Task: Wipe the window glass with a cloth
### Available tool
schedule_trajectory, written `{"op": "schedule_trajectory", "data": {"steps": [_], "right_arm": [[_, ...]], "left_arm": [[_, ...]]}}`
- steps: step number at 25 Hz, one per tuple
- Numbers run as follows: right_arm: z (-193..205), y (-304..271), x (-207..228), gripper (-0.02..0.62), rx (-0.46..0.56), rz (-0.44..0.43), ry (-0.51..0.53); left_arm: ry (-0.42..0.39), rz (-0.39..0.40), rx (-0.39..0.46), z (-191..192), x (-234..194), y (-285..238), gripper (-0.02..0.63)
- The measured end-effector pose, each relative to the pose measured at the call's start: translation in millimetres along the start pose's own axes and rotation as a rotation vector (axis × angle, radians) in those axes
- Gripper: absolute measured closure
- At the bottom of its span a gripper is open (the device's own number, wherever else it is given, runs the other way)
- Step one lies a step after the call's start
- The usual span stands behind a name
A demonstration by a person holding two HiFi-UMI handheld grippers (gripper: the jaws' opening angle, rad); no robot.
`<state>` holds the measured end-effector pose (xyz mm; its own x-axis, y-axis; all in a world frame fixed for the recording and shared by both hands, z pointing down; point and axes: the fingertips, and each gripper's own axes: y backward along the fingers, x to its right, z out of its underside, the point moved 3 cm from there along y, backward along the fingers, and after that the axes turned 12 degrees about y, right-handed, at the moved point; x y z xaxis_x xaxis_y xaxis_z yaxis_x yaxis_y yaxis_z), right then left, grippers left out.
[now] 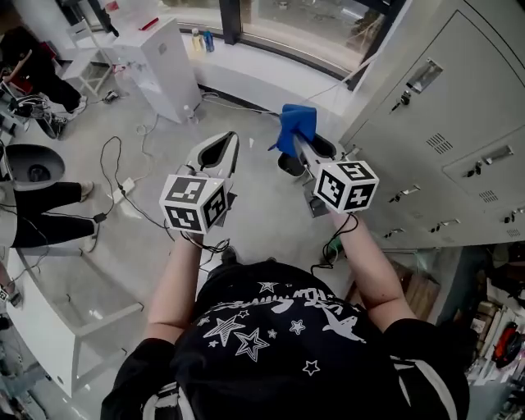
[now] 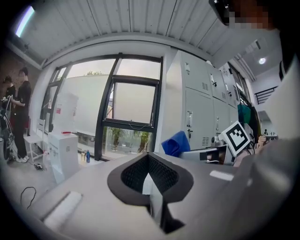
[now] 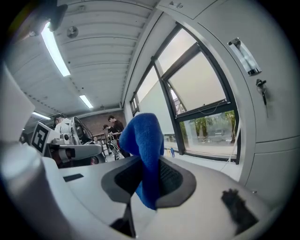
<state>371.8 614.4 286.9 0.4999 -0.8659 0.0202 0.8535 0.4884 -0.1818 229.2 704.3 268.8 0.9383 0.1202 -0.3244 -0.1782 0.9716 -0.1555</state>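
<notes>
I hold a blue cloth (image 1: 295,125), pinched in my right gripper (image 1: 300,143), at chest height in front of the window glass (image 1: 316,23). In the right gripper view the cloth (image 3: 144,150) stands up between the jaws of the right gripper (image 3: 149,177) and folds over, with the window glass (image 3: 206,105) ahead to the right. My left gripper (image 1: 232,139) is beside it to the left, shut with nothing in it. From the left gripper (image 2: 149,165), the window glass (image 2: 133,108) lies straight ahead and the cloth (image 2: 177,143) shows at the right.
Grey lockers (image 1: 447,139) stand close on the right. A white floor unit (image 1: 168,66) is by the window at the left, with bottles (image 1: 203,39) on the sill. Cables (image 1: 115,176) trail over the floor. People stand at the far left (image 2: 21,110).
</notes>
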Motion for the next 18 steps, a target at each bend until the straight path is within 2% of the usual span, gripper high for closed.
{"op": "schedule_trajectory", "data": {"steps": [6, 12, 14, 18], "right_arm": [[9, 14, -6, 0.515, -0.006, -0.029, 0.020], [25, 22, -17, 0.514, -0.029, -0.131, 0.014], [29, 22, -19, 0.514, -0.030, -0.140, 0.006], [33, 23, -17, 0.514, -0.034, -0.121, -0.004]], "left_arm": [[0.000, -0.037, -0.014, 15, 8, 9, 0.601], [0.051, -0.083, 0.000, 30, 8, 23, 0.601], [0.072, -0.087, 0.004, 33, 8, 26, 0.601], [0.056, -0.086, -0.012, 37, 6, 25, 0.601]]}}
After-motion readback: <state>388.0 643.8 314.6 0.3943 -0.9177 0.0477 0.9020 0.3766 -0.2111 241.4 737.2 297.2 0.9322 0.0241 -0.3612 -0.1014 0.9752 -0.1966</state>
